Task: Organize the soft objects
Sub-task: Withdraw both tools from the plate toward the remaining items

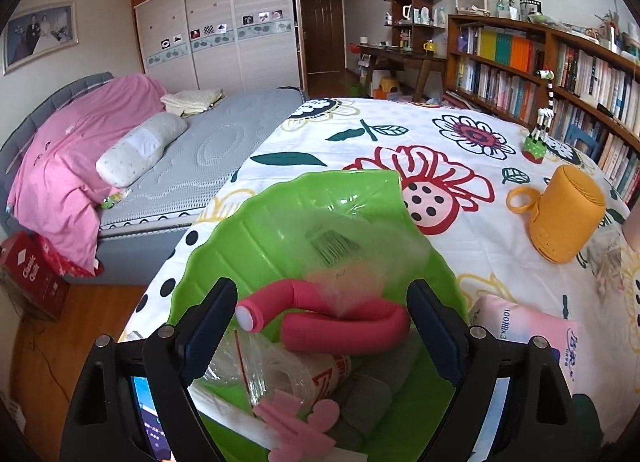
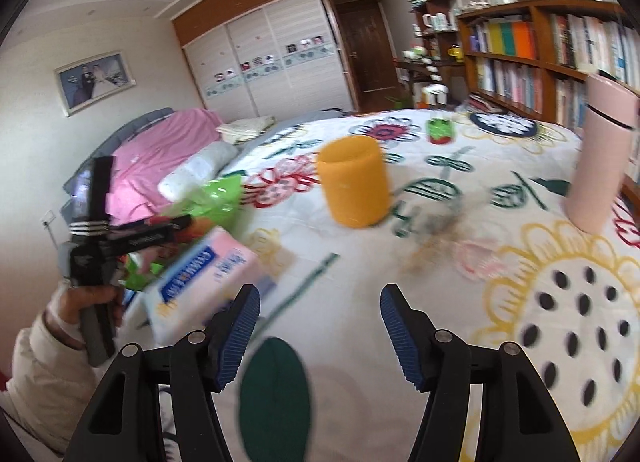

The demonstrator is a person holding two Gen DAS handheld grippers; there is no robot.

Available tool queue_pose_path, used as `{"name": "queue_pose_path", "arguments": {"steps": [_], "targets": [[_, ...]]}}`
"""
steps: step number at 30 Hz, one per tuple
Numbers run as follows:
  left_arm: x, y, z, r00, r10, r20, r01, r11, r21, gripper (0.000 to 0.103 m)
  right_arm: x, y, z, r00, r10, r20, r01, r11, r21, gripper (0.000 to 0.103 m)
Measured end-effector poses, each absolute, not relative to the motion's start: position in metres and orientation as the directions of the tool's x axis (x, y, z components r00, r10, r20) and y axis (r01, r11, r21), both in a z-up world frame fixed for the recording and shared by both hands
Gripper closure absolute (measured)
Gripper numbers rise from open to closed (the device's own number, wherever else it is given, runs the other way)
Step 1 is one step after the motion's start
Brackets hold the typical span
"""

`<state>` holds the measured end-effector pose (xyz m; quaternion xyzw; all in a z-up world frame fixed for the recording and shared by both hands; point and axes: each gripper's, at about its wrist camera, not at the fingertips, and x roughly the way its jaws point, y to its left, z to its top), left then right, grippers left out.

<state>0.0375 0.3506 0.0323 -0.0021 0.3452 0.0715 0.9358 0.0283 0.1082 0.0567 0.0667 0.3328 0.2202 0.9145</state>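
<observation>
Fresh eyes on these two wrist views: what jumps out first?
The bright green plastic basin dominates the left wrist view, with a bent pink foam roller inside it between the fingers of the open left gripper. Behind it, a yellow cylindrical speaker stands on the loud floral tablecloth. The right gripper is open and empty, with a pink tissue pack to its left.

At my nine o'clock, the red box (image 1: 30, 278) on the floor reads "Classic Quilt". My tissue pack (image 1: 528, 336) shows "100". Nothing else reads clearly.

bed (image 1: 208, 154) grey, left; wardrobe (image 1: 216, 30) behind | bookshelf (image 1: 560, 74) right; wood floor (image 1: 52, 362)
</observation>
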Motion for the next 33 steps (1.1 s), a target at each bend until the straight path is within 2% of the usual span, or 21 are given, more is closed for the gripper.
{"name": "queue_pose_path", "arguments": {"steps": [5,8,16,33], "targets": [[0.028,0.349,0.042,0.767,0.107,-0.632,-0.13,0.992,0.01,0.015,0.027,0.073,0.044,0.699,0.368,-0.613,-0.267,0.93,0.254,0.037],[0.022,0.348,0.048,0.777,0.096,-0.622,-0.132,0.991,-0.012,0.01,0.026,0.053,0.038,0.707,0.328,-0.627,-0.213,0.944,0.254,0.037],[0.012,0.331,0.064,0.806,0.064,-0.589,-0.109,0.993,-0.041,0.01,0.032,0.026,0.029,0.709,0.257,-0.656,-0.128,0.963,0.239,0.037],[0.007,0.28,0.075,0.81,-0.056,-0.584,0.025,0.998,-0.062,0.009,0.101,0.045,0.016,0.667,0.173,-0.725,-0.189,0.98,0.06,0.037]]}}
